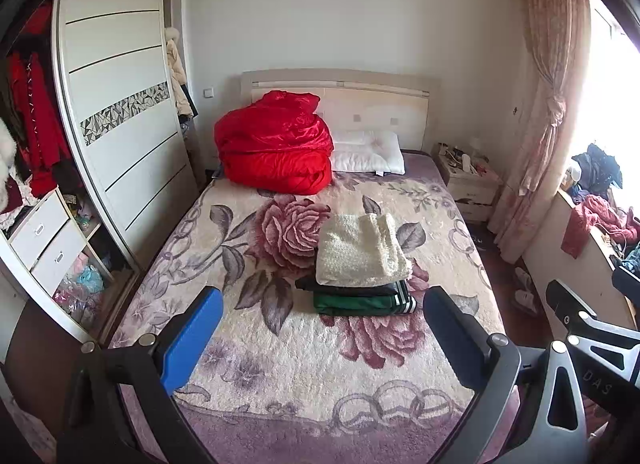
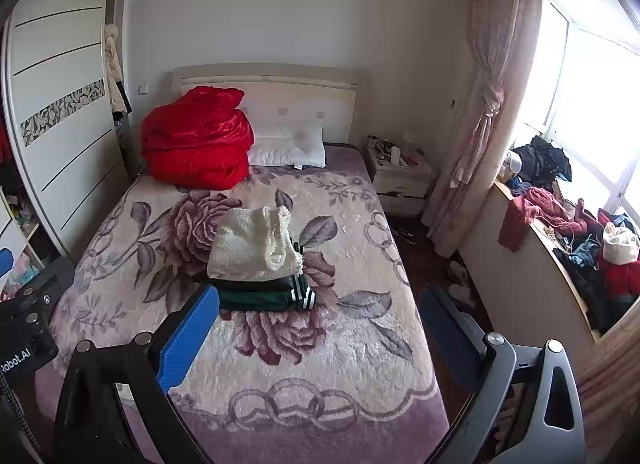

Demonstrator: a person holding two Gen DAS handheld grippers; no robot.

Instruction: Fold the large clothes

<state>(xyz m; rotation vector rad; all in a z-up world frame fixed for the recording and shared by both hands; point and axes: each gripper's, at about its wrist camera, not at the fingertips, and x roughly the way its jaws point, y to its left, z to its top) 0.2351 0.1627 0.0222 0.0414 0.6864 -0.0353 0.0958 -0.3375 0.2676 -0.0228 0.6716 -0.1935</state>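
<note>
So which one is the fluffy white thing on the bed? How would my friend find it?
Start at the big bed with the rose blanket. In its middle sits a small stack of folded clothes; the fluffy cream garment is on top. Below it lie a black piece and a green one with white stripes, both smooth.

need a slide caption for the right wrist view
Open right gripper above a floral bed, facing a folded stack: cream knit over dark and green garments.
</note>
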